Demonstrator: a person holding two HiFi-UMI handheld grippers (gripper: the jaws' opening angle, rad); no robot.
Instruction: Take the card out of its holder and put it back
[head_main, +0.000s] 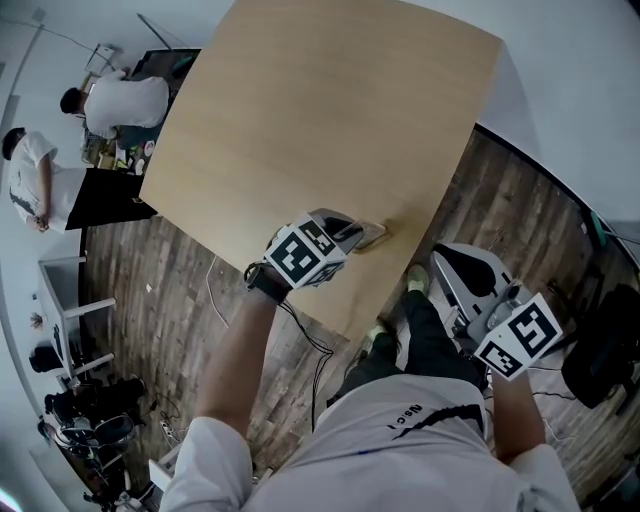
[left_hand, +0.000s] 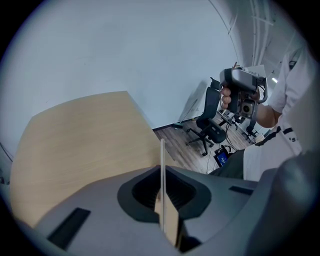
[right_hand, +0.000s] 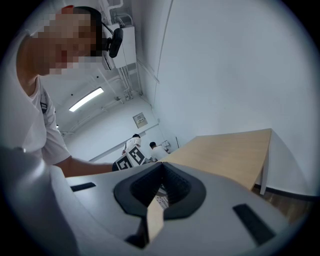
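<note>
The left gripper (head_main: 352, 237) is clenched on the card (head_main: 372, 234), down at the tabletop (head_main: 300, 120), close to its near corner and just in from the edge. In the left gripper view the card (left_hand: 161, 167) shows edge-on as a thin pale line standing up between the closed jaws. Whether it sits inside its holder or is bare, I cannot tell from either view.

The right gripper (head_main: 455, 272) hangs off the tabletop, well apart from the card, beside the person's leg and above the floor. Its jaws are pressed together, with nothing that I can make out between them.

Several things could go wrong from here, as I judge it. The card lies so near the edge that a loose release or a small nudge could send it off onto the floor. The grip seems to take only a narrow strip, so the card could swing or slip as it is moved. With the right gripper away, nothing steadies a holder.
</note>
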